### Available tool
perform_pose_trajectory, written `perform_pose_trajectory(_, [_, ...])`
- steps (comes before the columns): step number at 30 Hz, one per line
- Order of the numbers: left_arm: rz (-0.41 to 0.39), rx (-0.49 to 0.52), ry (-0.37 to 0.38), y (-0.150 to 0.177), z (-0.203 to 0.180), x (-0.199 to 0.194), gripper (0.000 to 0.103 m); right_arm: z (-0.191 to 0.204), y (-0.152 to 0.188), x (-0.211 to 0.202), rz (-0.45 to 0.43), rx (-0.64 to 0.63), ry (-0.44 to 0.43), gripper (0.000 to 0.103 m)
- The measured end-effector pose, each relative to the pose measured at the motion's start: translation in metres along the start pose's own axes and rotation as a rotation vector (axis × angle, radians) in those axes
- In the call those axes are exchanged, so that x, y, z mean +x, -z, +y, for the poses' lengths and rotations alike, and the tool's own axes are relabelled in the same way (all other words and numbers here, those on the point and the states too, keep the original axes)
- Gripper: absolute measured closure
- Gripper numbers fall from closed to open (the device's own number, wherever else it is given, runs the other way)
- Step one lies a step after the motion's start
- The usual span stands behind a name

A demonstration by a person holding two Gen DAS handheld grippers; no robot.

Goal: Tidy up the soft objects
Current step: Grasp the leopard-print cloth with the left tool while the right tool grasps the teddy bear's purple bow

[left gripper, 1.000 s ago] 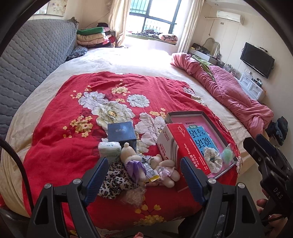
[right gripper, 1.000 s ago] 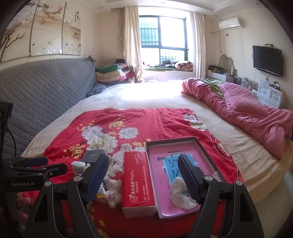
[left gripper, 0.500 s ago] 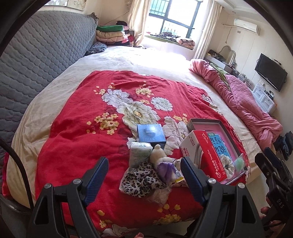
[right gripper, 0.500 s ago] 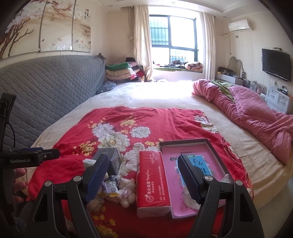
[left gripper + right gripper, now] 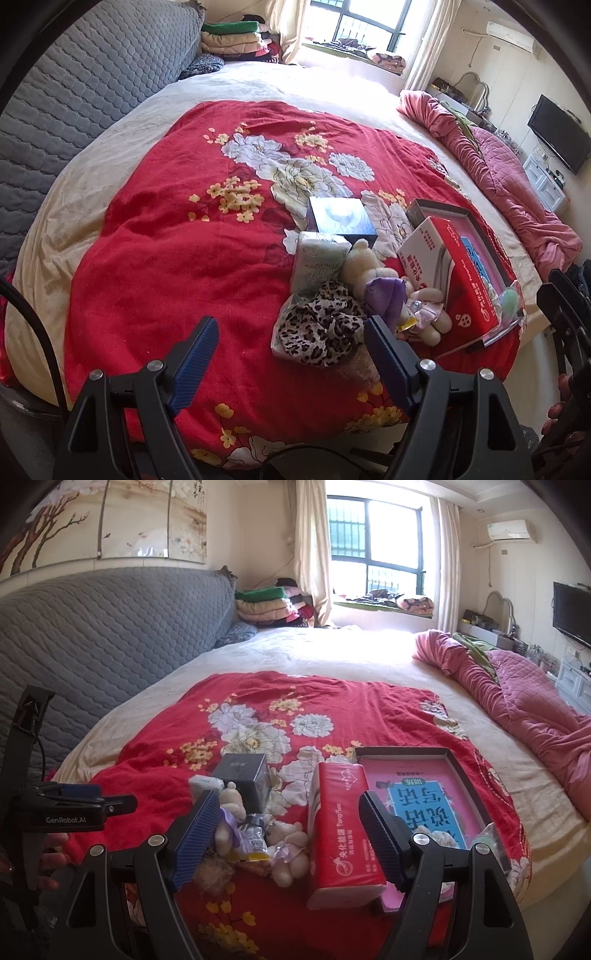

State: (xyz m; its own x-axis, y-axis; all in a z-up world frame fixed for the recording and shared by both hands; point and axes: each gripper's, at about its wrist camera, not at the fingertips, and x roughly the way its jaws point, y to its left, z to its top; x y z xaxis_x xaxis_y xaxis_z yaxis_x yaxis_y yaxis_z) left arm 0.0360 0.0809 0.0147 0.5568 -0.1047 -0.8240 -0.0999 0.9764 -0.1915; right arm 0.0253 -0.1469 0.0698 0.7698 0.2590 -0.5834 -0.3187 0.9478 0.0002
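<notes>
Jaws of my left gripper (image 5: 291,349) and right gripper (image 5: 286,823) stand open, empty, above the leopard-print cloth (image 5: 321,326) and red tissue pack (image 5: 341,830).

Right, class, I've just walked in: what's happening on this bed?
A person holds a gripper in each hand above a red floral blanket. Both the left gripper and right gripper are open and hold nothing. Below them lies a heap: leopard-print cloth, a plush bear, a red tissue pack, beside a pink tray. Nothing is picked up yet.
</notes>
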Motion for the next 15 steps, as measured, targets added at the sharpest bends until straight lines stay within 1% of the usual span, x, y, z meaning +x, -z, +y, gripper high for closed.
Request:
perform_pose_trajectory(3, [0.028,0.02,-0.006,0.006,-0.001,0.015,0.023,0.007,0.006,0.011,0.026,-0.009,-0.014,0.024])
perform_pose_trajectory(6, [0.048,0.051,0.008,0.011,-0.005,0.029,0.023,0.014,0.013,0.023,0.054,-0.027,-0.023,0.024])
perform_pose_trajectory(12, [0.089,0.093,0.022,0.009,-0.015,0.056,0.023,0.023,0.023,0.046,0.108,-0.05,-0.044,0.024])
perform_pose_trajectory(15, [0.099,0.106,0.028,0.006,-0.016,0.067,0.023,0.025,0.025,0.054,0.119,-0.057,-0.047,0.024])
